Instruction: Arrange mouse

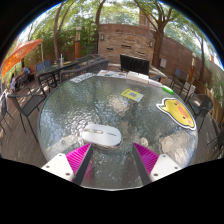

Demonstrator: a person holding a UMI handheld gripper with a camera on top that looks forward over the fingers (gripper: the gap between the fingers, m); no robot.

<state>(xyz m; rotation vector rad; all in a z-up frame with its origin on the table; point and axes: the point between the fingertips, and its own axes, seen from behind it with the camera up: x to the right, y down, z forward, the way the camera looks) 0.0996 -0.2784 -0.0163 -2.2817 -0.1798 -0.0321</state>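
Observation:
A white computer mouse (101, 133) lies on the round glass table (70, 105), just ahead of my fingers and a little toward the left one. A yellow mouse pad (177, 111) with a dark edge lies at the table's right side. My gripper (112, 158) is open and empty, its magenta pads (80, 156) spread wide above the glass, with the mouse just beyond the tips.
A small yellow-green card (133, 95) and a white item (167, 88) lie on the far part of the table. Dark chairs (134, 64) and tables stand around. A brick wall (125, 42) and trees lie beyond.

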